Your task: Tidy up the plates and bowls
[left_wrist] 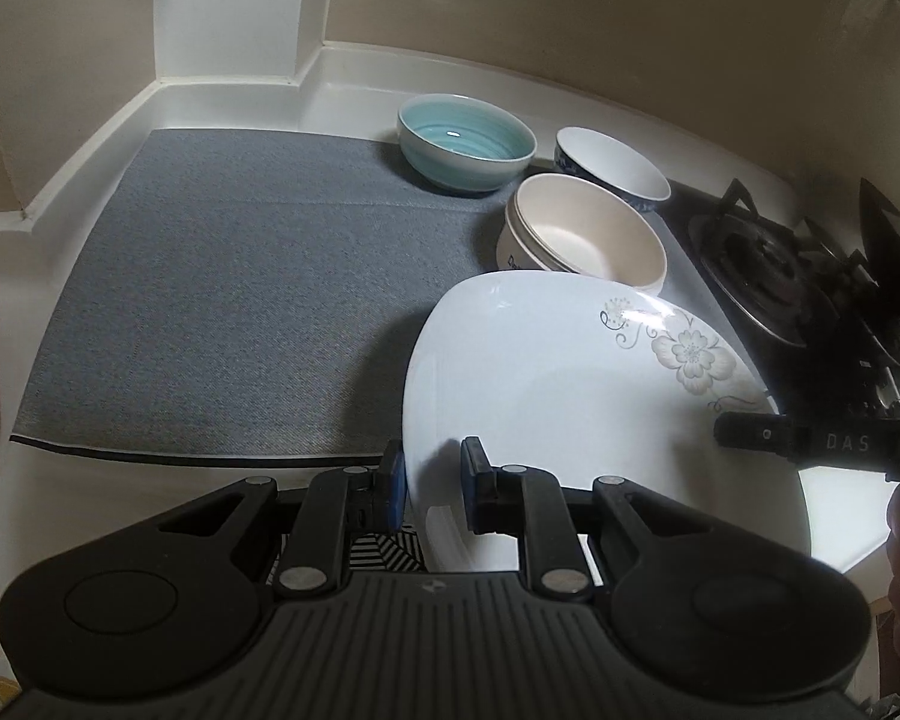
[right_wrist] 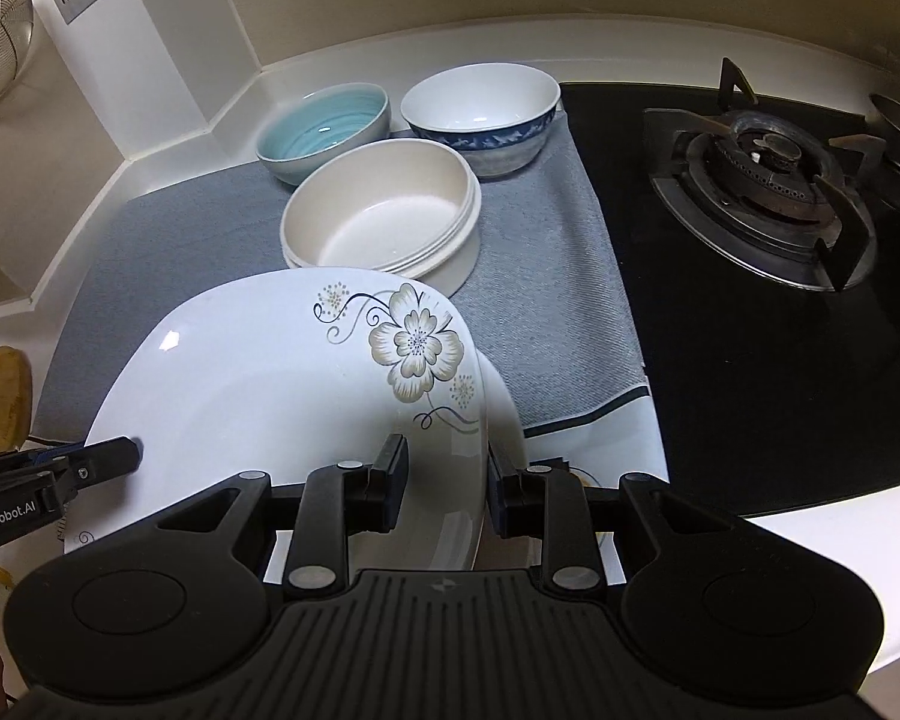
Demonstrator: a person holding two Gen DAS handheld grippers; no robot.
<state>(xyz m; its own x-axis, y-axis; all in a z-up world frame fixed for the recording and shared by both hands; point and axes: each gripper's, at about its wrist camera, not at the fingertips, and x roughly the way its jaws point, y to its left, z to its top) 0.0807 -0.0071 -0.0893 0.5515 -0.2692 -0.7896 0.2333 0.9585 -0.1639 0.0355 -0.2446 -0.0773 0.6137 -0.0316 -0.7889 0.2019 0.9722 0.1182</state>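
A: Starting at the left, the grey mat [left_wrist: 240,276] on the white counter [right_wrist: 168,162] is bare across its left half; the left gripper [left_wrist: 432,480] is low at the mat's front edge, its blue pads [left_wrist: 473,468] either side of the rim of the white flowered plate [left_wrist: 570,396]; jaws narrow, straddling that rim, though I cannot tell if they pinch it.

B: And the plate sits over the mat's front right part; moving along, the right gripper [right_wrist: 447,483] has the plate's other rim between its fingers [right_wrist: 393,468]; a modest gap, rim inside it, grip not certain.

A: Behind the plate, the cream bowl [right_wrist: 384,216], just beside its far edge; at the mat's back edge the teal bowl [right_wrist: 324,132], then the blue-banded bowl [right_wrist: 480,114] near the back right corner.

B: Far right, off the mat, the black gas hob [right_wrist: 750,360] with its burner [right_wrist: 768,180].
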